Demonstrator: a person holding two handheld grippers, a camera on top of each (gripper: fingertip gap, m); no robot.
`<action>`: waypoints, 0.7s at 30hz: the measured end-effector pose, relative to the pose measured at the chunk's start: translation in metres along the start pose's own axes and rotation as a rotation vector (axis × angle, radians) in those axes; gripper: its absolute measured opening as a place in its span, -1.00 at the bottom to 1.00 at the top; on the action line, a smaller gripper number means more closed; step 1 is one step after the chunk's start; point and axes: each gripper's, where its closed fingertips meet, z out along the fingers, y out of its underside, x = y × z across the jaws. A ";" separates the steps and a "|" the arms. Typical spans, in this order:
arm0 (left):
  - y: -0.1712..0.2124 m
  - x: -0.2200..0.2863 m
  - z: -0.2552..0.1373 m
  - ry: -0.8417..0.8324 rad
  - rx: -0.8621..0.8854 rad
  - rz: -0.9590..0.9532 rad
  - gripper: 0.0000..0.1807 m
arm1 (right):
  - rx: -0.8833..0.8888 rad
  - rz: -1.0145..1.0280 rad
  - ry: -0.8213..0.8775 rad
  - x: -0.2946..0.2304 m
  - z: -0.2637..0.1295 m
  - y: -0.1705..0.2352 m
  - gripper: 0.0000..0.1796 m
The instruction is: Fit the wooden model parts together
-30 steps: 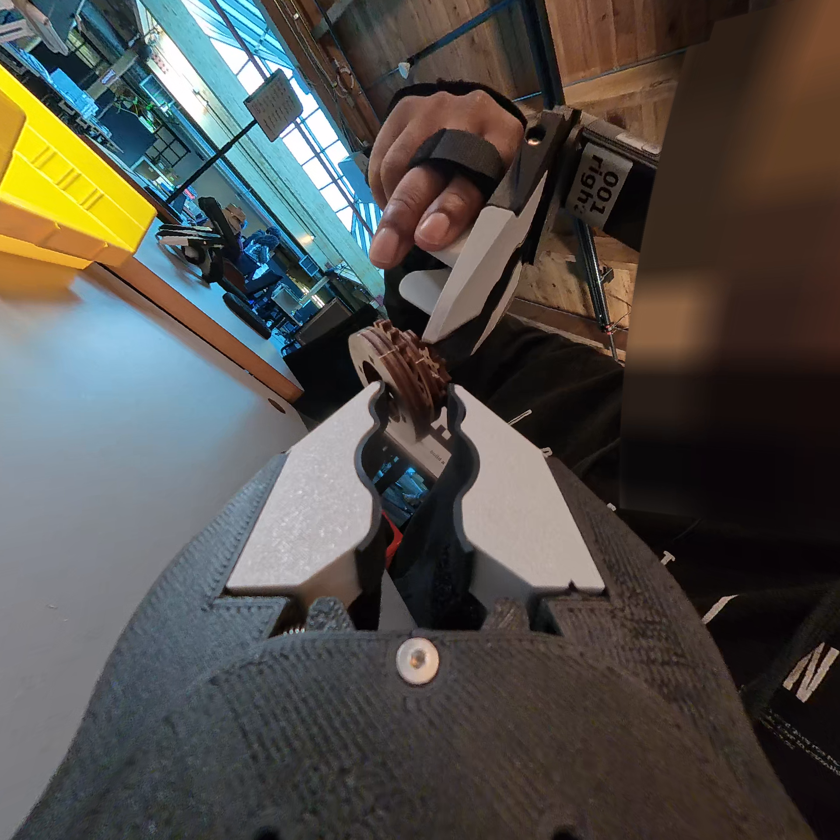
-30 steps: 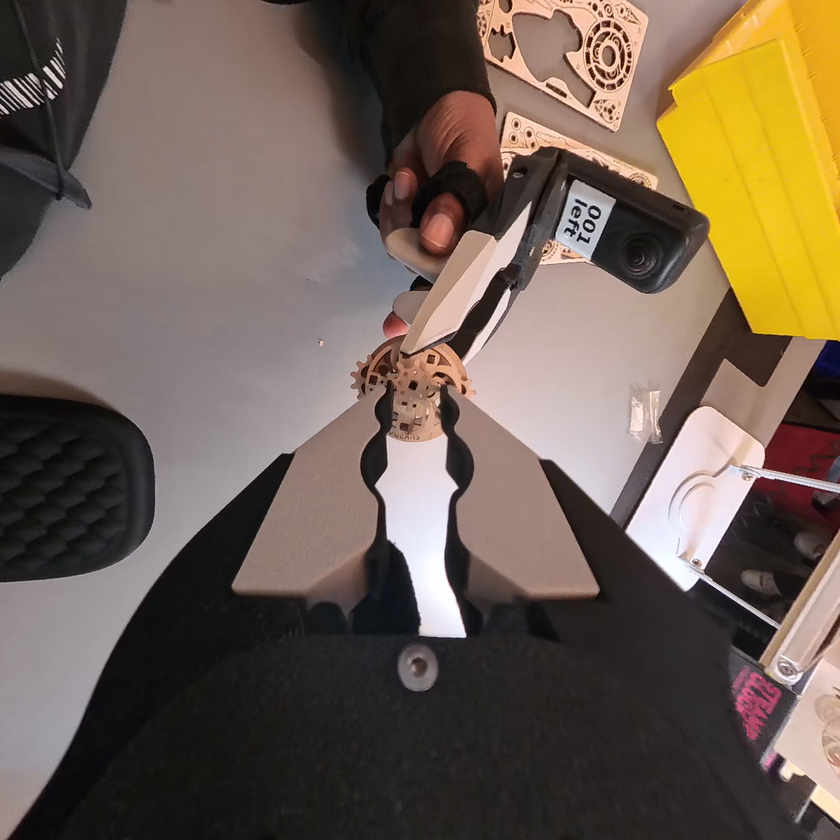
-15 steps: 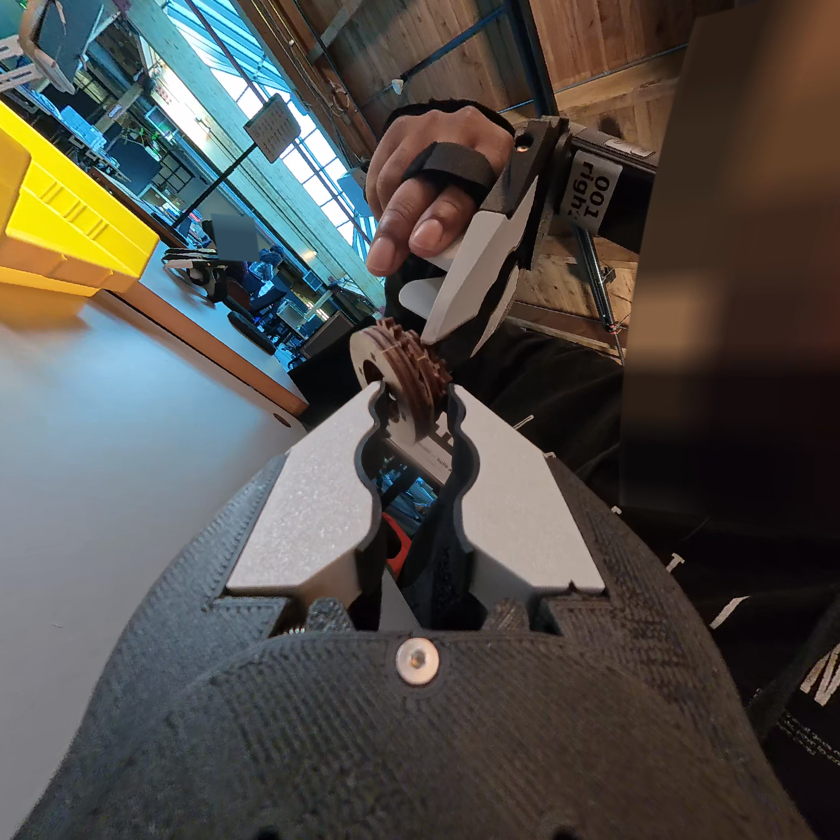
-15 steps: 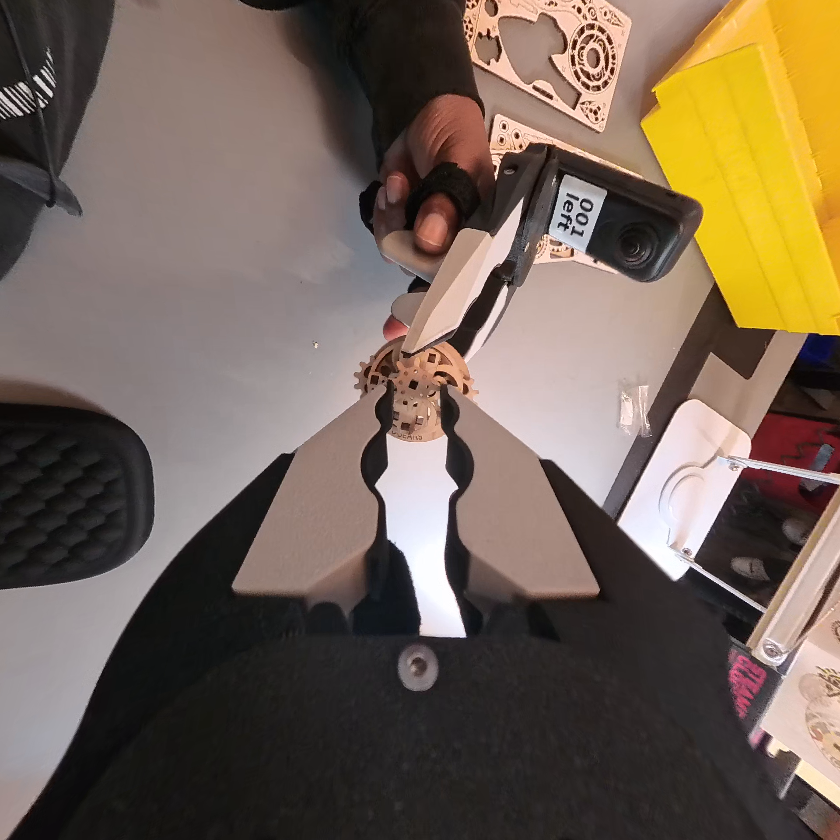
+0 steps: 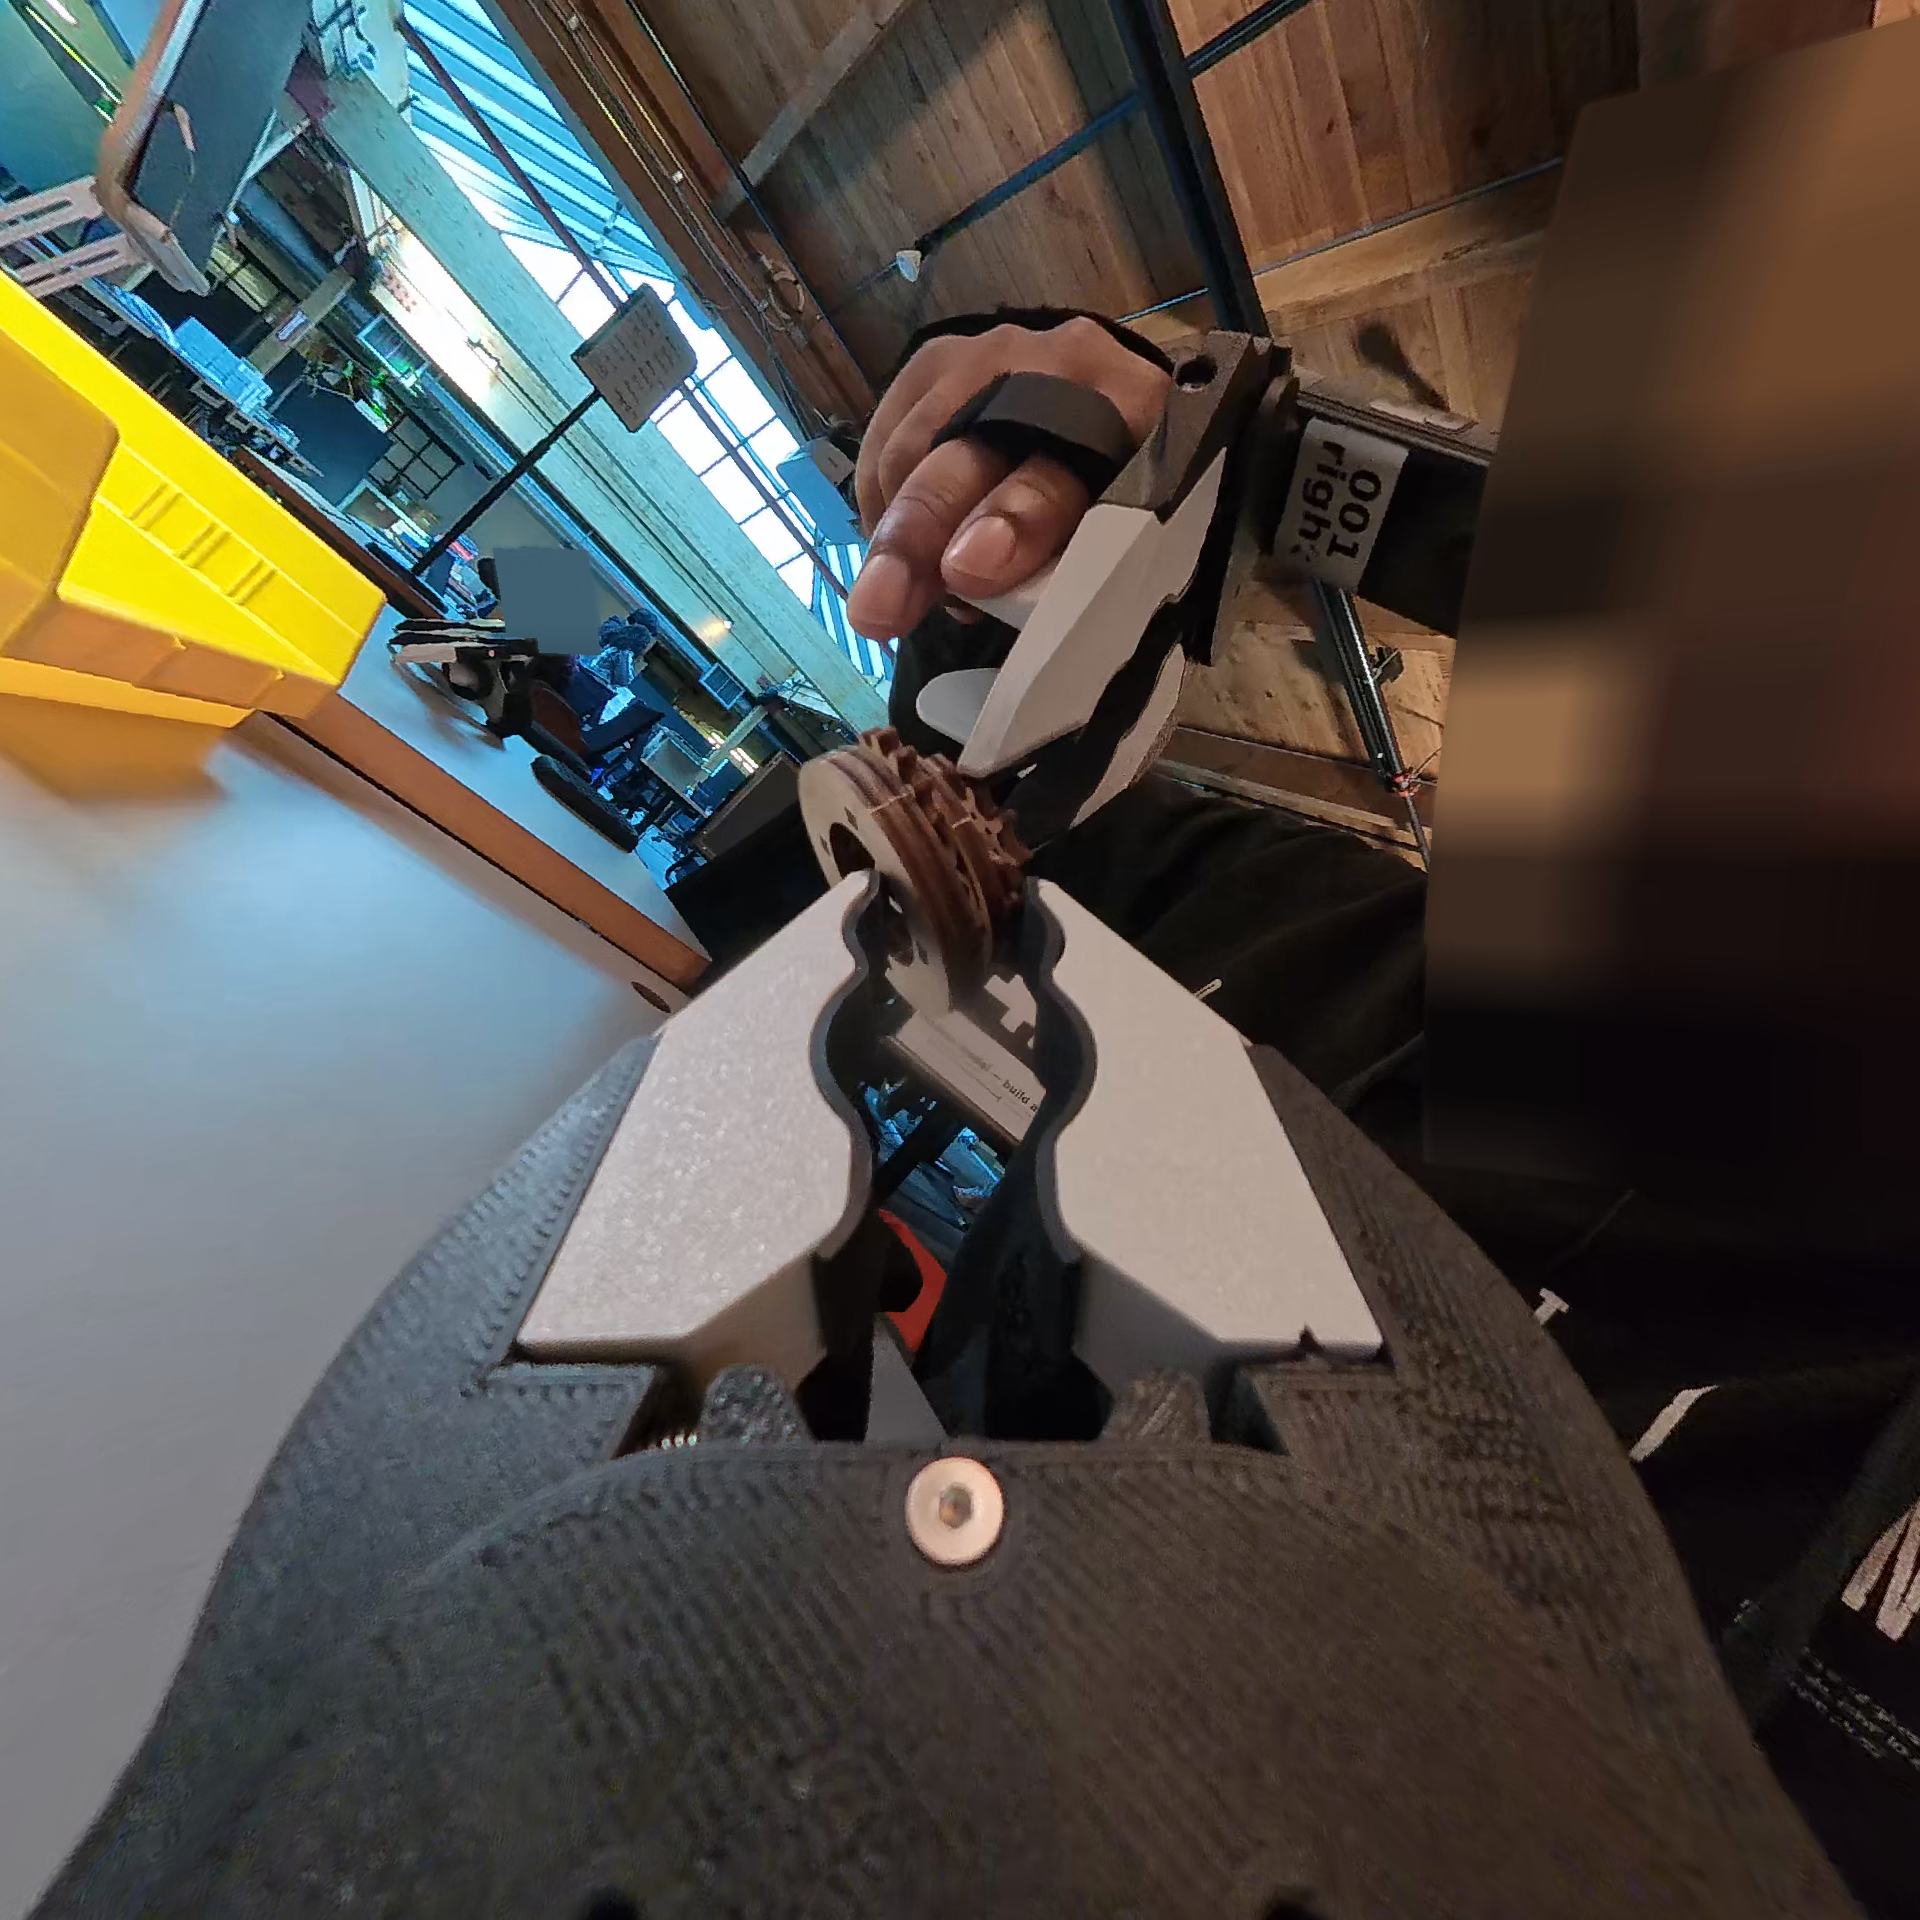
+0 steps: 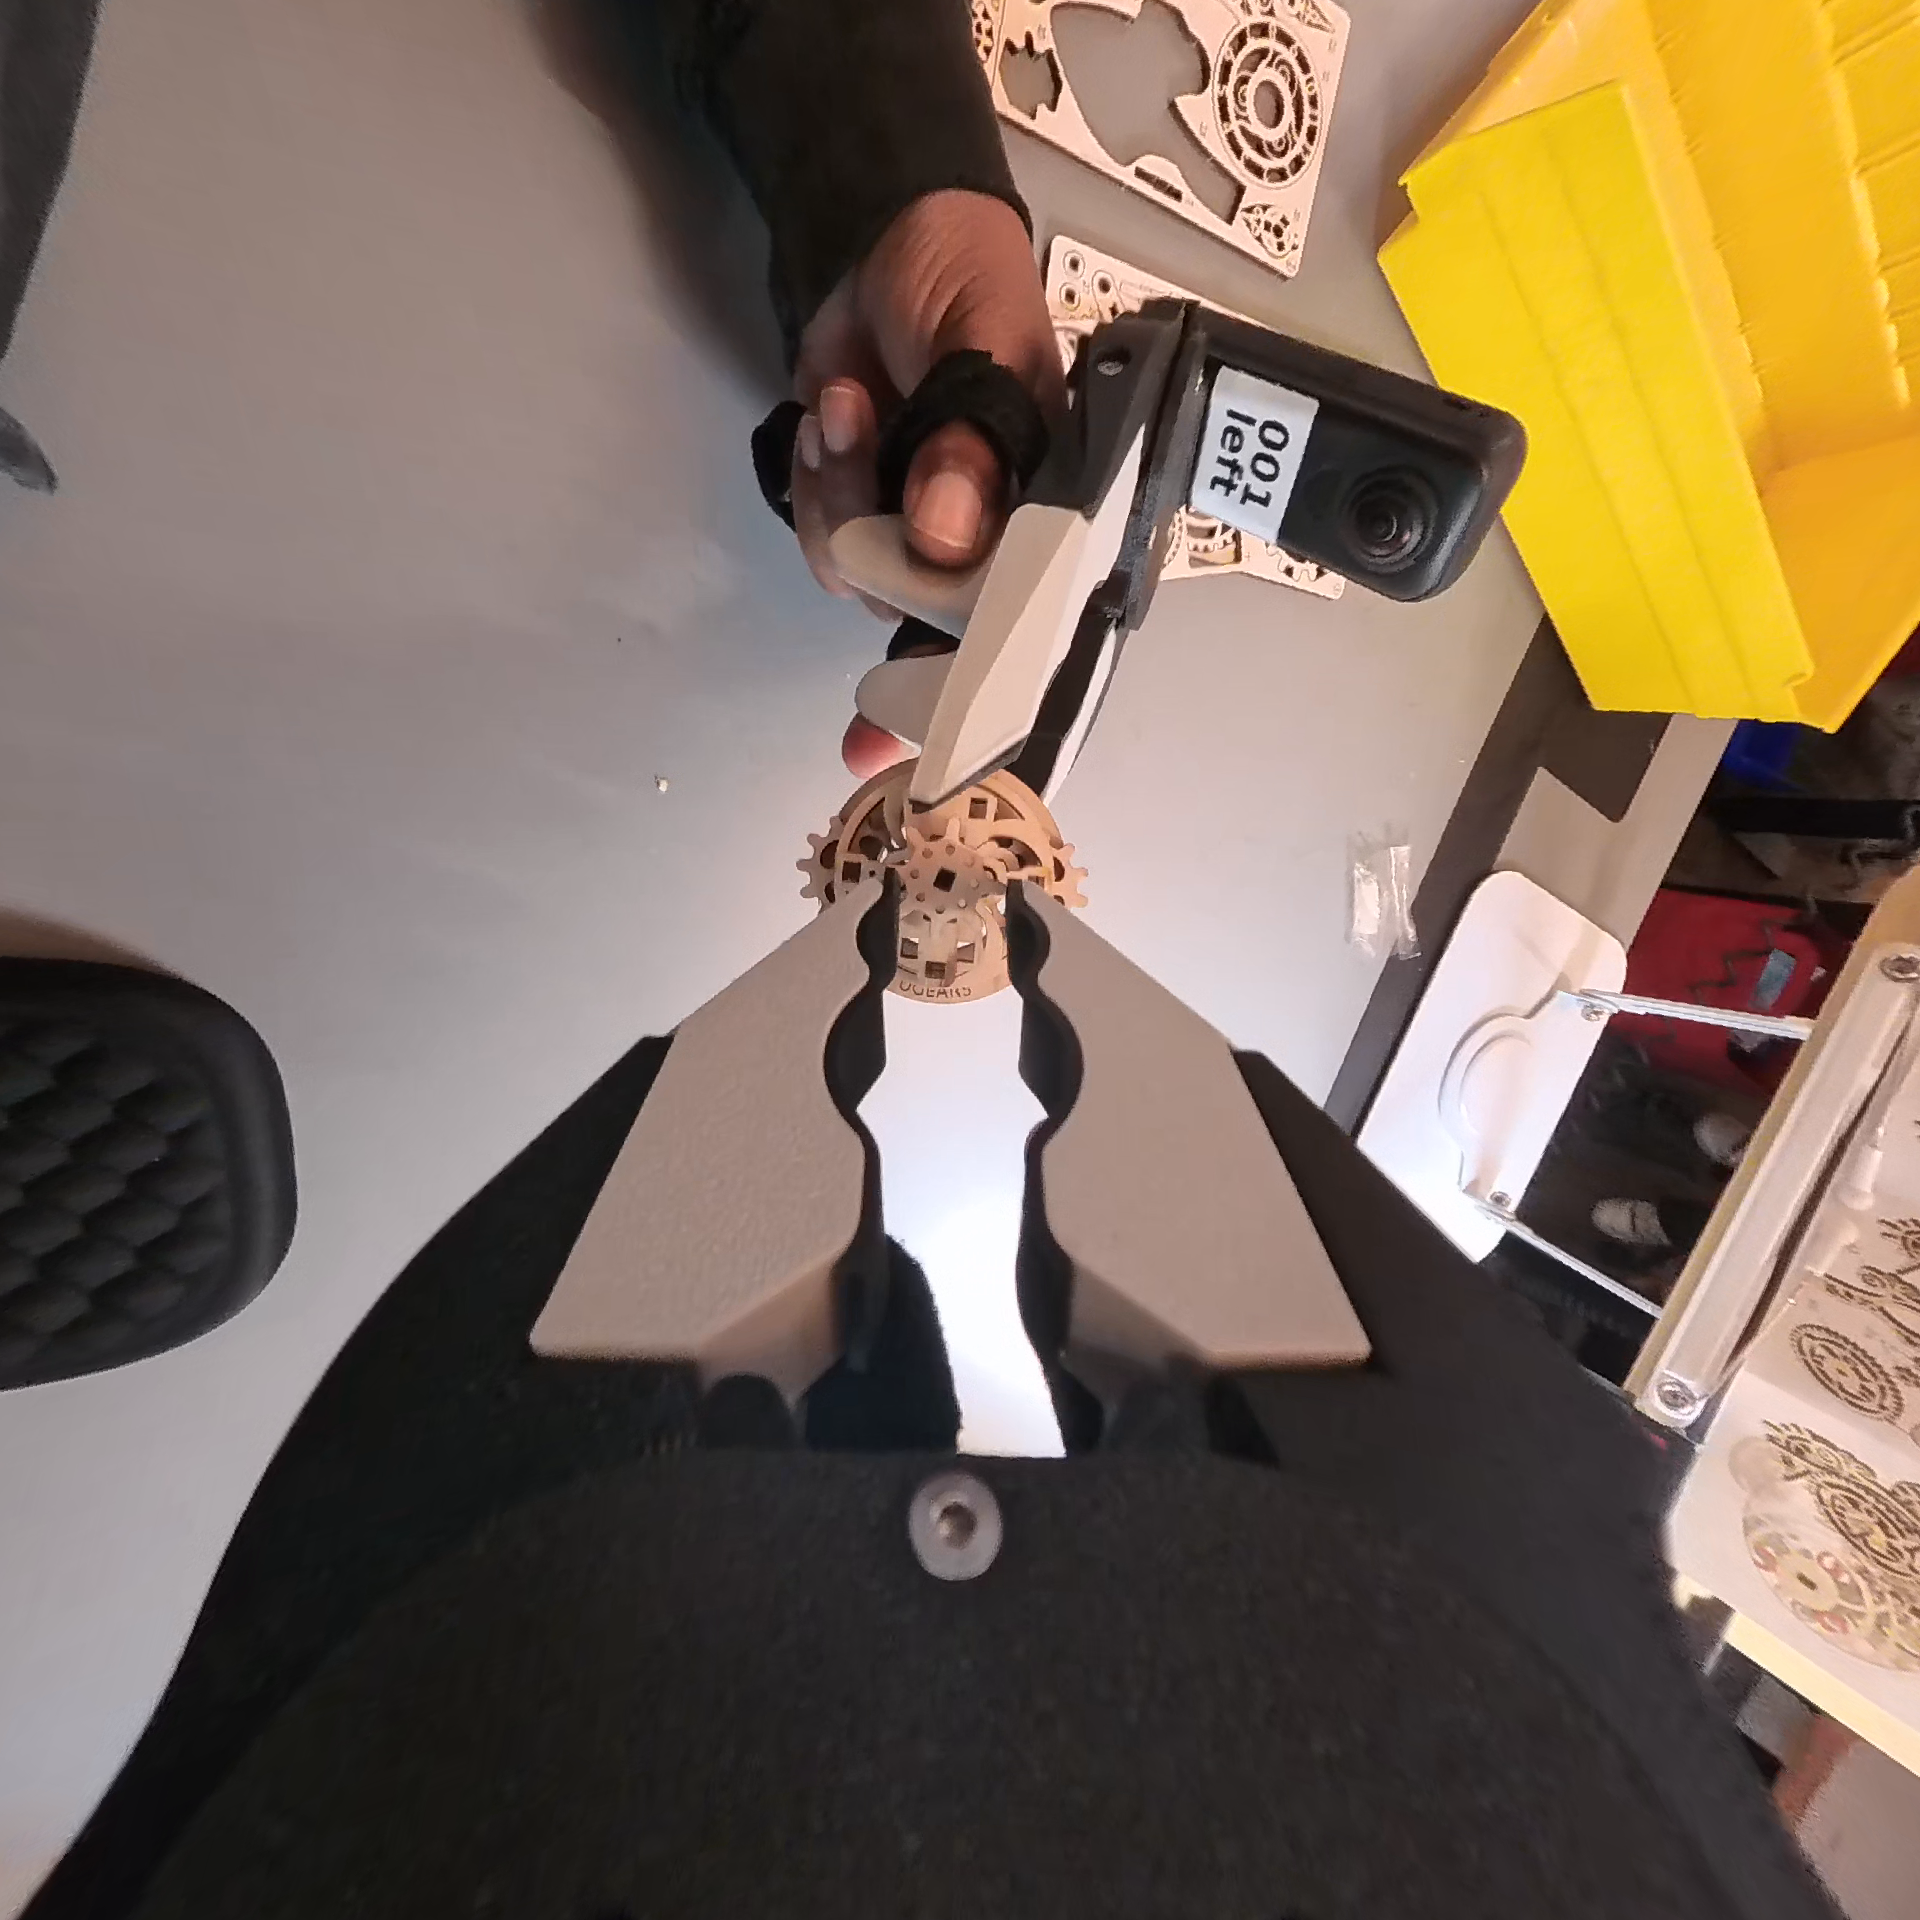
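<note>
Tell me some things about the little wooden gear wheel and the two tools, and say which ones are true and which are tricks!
1. Both tools grip the wooden gear wheel. True: the right tool and the left tool are each shut on it.
2. The gear wheel lies flat on the table. False: it is held up above the grey table.
3. A yellow bin sits at the table's edge. True.
4. The wooden sheets on the table are full, with no pieces missing. False: they show cut-out holes.
5. The gear wheel has little teeth. True.
</note>
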 end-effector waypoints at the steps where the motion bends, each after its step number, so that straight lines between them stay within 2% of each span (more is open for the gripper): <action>1: 0.000 0.000 0.000 -0.002 0.002 0.002 -0.74 | -0.009 -0.007 0.004 0.000 0.000 0.000 -0.80; 9: 0.000 0.000 0.001 -0.010 -0.005 -0.004 -0.74 | -0.025 -0.033 0.020 0.000 0.000 0.000 -0.80; 16: 0.004 -0.014 0.001 -0.115 -0.046 -0.027 -0.74 | -0.093 -0.146 0.012 -0.003 0.007 0.012 -0.79; 21: 0.007 -0.016 0.001 -0.135 -0.070 -0.018 -0.74 | -0.050 -0.155 -0.018 -0.009 0.013 0.015 -0.80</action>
